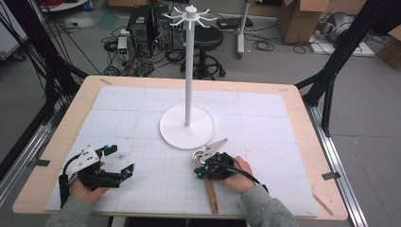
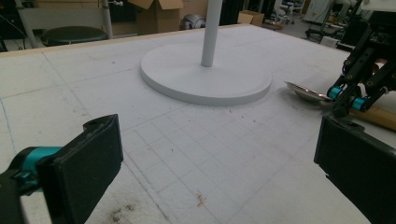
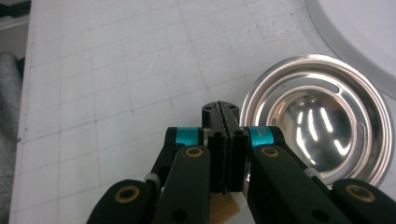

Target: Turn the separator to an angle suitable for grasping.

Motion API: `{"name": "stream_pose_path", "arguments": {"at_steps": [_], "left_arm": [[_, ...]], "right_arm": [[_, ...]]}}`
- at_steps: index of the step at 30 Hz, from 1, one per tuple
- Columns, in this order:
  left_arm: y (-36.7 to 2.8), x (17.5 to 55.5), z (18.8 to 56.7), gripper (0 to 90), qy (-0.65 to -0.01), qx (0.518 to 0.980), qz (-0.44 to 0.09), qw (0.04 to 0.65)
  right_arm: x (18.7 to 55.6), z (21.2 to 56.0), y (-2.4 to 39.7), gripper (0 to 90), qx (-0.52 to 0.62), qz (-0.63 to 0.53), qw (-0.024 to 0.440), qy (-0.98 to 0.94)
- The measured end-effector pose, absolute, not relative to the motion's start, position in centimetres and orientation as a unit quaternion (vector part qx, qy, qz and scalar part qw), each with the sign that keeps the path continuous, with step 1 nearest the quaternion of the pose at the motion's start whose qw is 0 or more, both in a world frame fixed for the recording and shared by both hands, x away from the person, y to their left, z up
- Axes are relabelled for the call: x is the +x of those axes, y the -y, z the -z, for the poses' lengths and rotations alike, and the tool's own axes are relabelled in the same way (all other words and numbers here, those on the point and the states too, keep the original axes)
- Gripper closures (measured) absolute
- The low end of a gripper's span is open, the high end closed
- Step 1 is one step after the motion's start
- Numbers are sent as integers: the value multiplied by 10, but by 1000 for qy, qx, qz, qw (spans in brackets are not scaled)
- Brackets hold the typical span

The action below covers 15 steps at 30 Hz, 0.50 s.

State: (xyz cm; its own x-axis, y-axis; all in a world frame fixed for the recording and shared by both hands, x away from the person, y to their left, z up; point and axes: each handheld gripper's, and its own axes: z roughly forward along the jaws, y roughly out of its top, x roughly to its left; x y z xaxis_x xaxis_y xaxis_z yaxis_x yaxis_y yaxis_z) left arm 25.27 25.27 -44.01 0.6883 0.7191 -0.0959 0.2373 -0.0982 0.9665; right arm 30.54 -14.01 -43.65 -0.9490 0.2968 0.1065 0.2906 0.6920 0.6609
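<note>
tabletop: white gridded mat on a wood board
stand: tall white pole on a round base, mid-tabletop
left hand-held gripper: near the front-left corner, jaws wide apart, nothing in them
right hand-held gripper: jaws pinched together over the ladle's wooden handle
ladle: shiny steel bowl just in front of the stand's base, handle running back toward the front edge

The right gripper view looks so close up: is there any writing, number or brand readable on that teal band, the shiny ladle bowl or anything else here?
No text can be read.
Teal band on the right gripper: faint dark marks, too blurred to read.
Ladle bowl: reflections but no lettering.
White mat: a plain grid without numbers.
Cardboard boxes in the high view: too small to tell.
</note>
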Motion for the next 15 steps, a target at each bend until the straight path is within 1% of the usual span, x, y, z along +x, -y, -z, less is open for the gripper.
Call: {"name": "stream_pose_path", "arguments": {"at_steps": [10, 12, 15], "left_arm": [[-251, 254, 440, 18, -335, 712, -204, 582], [-250, 255, 440, 18, -334, 713, -204, 582], [-248, 256, 441, 18, -333, 715, -201, 581]], "right_arm": [[308, 436, 156, 900, 180, -358, 15, -916], [310, 437, 161, 900, 189, -365, 8, -912], [311, 437, 166, 900, 197, -367, 11, -909]]}}
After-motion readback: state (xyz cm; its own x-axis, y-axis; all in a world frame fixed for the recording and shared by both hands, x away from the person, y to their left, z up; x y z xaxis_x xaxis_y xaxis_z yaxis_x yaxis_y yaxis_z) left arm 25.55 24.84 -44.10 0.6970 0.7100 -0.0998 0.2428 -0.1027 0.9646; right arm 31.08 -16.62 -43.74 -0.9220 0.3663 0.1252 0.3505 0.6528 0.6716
